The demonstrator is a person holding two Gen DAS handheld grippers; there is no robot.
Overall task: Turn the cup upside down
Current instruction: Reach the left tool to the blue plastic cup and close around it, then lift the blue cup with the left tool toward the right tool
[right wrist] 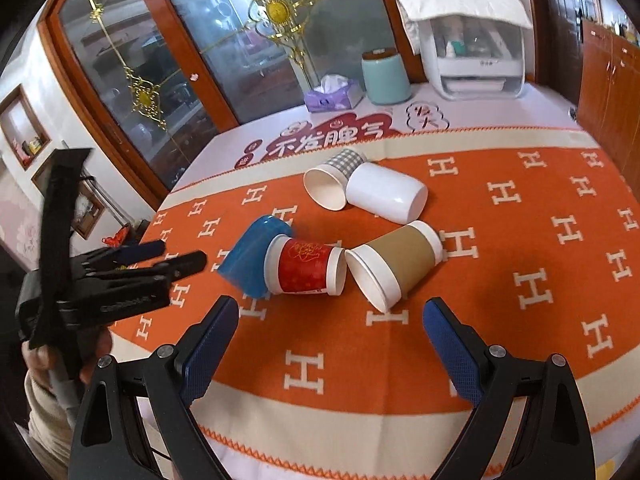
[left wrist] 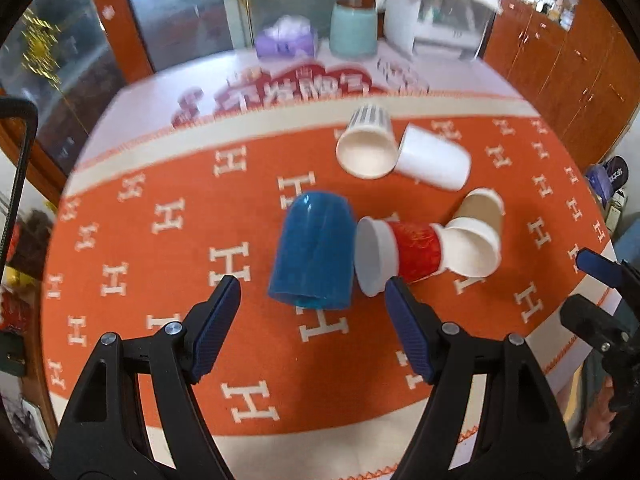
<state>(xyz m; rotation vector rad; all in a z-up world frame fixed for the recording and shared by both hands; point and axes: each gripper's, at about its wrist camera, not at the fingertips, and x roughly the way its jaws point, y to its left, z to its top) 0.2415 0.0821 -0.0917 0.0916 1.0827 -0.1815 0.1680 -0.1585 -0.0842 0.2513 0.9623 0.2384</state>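
Several cups lie on their sides on the orange cloth. A blue plastic cup (left wrist: 314,250) (right wrist: 253,256) lies closest to my left gripper (left wrist: 312,284), which is open and empty, its jaws just short of the cup. A red paper cup (left wrist: 400,254) (right wrist: 306,266) touches the blue one. A brown paper cup (left wrist: 478,232) (right wrist: 396,264) lies by the red cup. A checked paper cup (left wrist: 366,144) (right wrist: 334,178) and a white cup (left wrist: 434,158) (right wrist: 386,192) lie farther back. My right gripper (right wrist: 330,312) is open and empty, in front of the red and brown cups.
The orange H-patterned cloth (right wrist: 520,280) covers the table. At the back stand a purple tissue box (right wrist: 332,96), a teal canister (right wrist: 384,76) and a white appliance (right wrist: 472,56). The left gripper shows in the right wrist view (right wrist: 180,256) at the table's left edge.
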